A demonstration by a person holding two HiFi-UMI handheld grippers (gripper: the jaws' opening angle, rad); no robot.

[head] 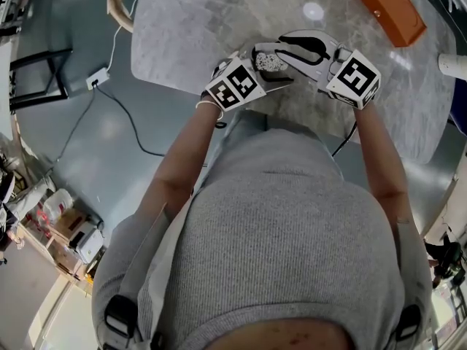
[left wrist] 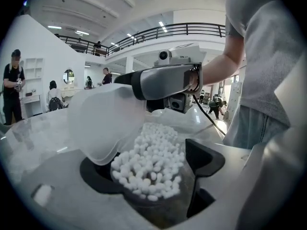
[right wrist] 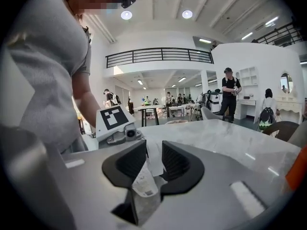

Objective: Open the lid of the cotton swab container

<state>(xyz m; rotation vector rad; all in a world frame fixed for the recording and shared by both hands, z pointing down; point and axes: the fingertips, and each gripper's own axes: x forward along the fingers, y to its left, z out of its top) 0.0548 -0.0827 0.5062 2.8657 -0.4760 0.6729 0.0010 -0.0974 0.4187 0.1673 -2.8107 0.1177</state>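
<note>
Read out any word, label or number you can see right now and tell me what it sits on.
No text is legible in any view.
Sticker on the lid held in the right gripper: fine print, too small and blurred to read.
Two marker cubes: black-and-white square patterns only, no letters or digits.

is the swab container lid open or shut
Open: the lid is tilted up beside the bare swabs, pinched in the right tool.
</note>
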